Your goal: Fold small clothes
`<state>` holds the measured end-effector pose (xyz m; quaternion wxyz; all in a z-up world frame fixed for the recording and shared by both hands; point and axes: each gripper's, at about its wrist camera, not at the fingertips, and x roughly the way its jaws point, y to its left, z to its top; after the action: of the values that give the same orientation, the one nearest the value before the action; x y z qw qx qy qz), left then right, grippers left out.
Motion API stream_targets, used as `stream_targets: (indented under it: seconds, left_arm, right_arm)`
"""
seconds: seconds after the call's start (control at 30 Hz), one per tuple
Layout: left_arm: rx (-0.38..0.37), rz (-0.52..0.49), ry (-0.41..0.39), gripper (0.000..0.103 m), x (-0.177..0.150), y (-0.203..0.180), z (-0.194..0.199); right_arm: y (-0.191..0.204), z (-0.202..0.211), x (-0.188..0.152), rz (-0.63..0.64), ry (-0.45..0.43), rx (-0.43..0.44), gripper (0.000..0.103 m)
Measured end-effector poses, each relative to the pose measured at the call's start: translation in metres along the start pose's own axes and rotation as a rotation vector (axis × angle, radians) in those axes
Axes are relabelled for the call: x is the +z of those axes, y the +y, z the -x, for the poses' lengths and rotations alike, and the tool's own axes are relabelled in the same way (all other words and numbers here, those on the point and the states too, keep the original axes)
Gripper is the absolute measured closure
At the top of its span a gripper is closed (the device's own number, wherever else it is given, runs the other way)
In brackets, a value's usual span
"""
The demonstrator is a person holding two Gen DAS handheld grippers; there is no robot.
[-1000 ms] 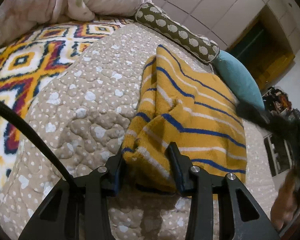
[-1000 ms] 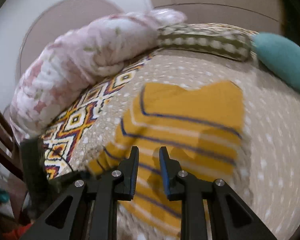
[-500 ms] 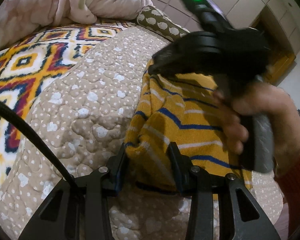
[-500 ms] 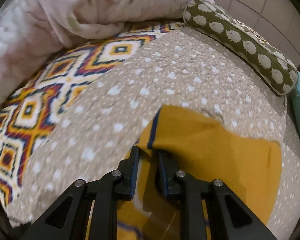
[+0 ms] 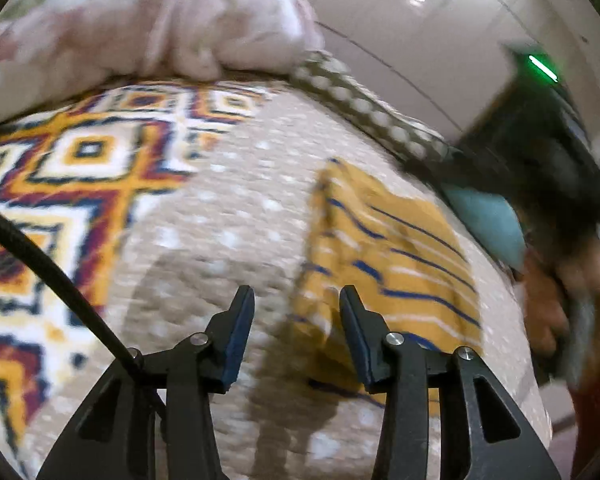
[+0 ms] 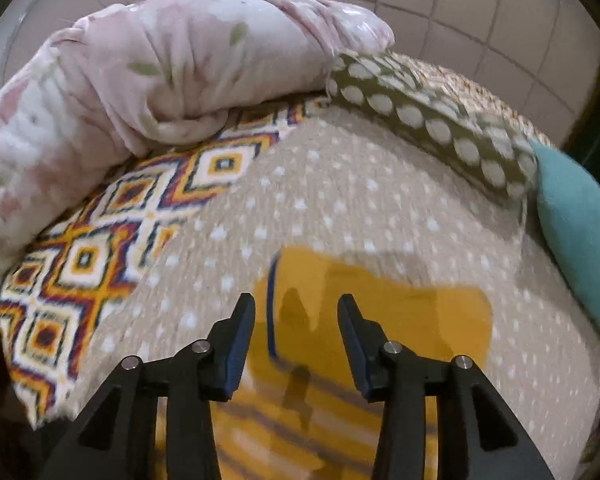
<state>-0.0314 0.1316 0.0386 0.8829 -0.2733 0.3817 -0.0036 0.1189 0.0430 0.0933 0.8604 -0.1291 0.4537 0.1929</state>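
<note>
Both the left gripper (image 5: 296, 312) and right gripper (image 6: 296, 320) have jaws opening, empty, above the folded striped top (image 5: 388, 264) lying beside the teal pillow (image 6: 576, 216); next, I'd judge, comes regripping an edge.

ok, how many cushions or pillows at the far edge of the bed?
2. A polka-dot bolster lies along the far edge, and a teal pillow sits at its right end, touching it. The rolled pink blanket to the left could hide more.
</note>
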Motion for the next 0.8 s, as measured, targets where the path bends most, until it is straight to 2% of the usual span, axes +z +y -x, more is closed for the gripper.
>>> stream_targets:
  seconds: [0.03,0.07,0.17,0.23,0.3,0.57,0.7,0.8]
  left_arm:
    - [-0.002,0.032,0.011,0.06,0.002,0.008,-0.001]
    - [-0.005,0.056,0.016,0.06,0.004,0.013,-0.001]
    - [0.015,0.106,0.0,0.06,0.007,0.027,0.003]
    - [0.026,0.121,-0.019,0.06,0.011,0.032,0.007]
    - [0.033,0.139,-0.038,0.059,0.014,0.037,0.009]
    - [0.031,0.138,-0.033,0.058,0.016,0.04,0.006]
    - [0.04,0.07,-0.008,0.053,0.011,0.027,-0.001]
    - [0.047,0.05,0.025,0.053,0.008,0.021,-0.012]
  right_arm:
    - [0.0,0.003,-0.008,0.011,0.006,-0.001,0.087]
    - [0.003,0.005,-0.021,0.031,0.023,0.0,0.09]
    - [0.017,0.001,-0.05,0.071,0.067,0.077,0.09]
    - [0.03,-0.01,-0.062,0.108,0.1,0.076,0.09]
    - [0.042,-0.024,-0.064,0.128,0.096,0.055,0.093]
    - [0.034,-0.044,-0.038,-0.071,0.1,0.223,0.096]
    - [0.008,-0.014,-0.045,-0.19,0.01,0.281,0.096]
    - [-0.013,0.015,-0.073,-0.268,-0.047,0.314,0.096]
